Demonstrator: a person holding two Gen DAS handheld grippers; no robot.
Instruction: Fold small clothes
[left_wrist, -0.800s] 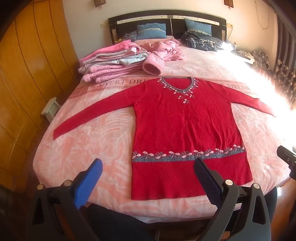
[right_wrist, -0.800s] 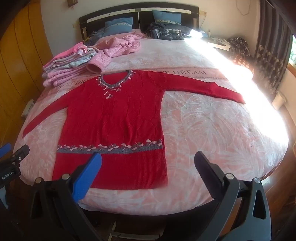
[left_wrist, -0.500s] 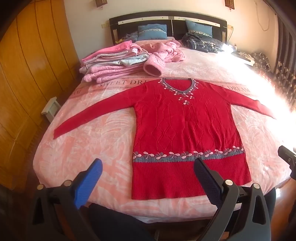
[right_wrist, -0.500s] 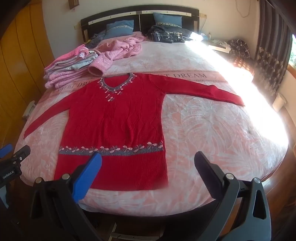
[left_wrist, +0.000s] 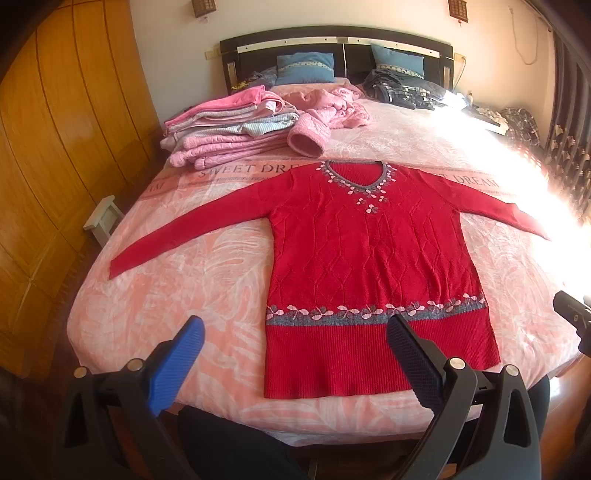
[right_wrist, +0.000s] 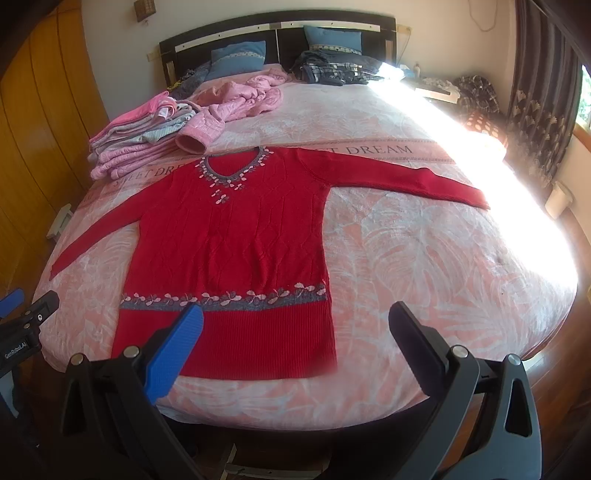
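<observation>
A red knitted sweater (left_wrist: 369, 258) (right_wrist: 236, 240) with a grey flowered neckline and hem band lies flat and face up on the pink bed (left_wrist: 184, 288) (right_wrist: 424, 266), both sleeves spread out to the sides. My left gripper (left_wrist: 295, 332) hovers open near the foot of the bed, above the sweater's lower left hem, with nothing between its fingers. My right gripper (right_wrist: 295, 321) is open too, over the lower right hem, and holds nothing. Each gripper's edge shows at the side of the other's view.
A stack of folded pink and grey clothes (left_wrist: 225, 129) (right_wrist: 140, 140) sits at the bed's far left, with a crumpled pink jacket (left_wrist: 325, 107) (right_wrist: 240, 99) beside it. Dark clothes (left_wrist: 406, 88) and blue pillows lie by the headboard. A wooden wardrobe (left_wrist: 55, 147) stands on the left.
Both views have tilted slightly, so the sweater sits a little lower in frame. The sweater itself has not moved and both grippers stay open.
</observation>
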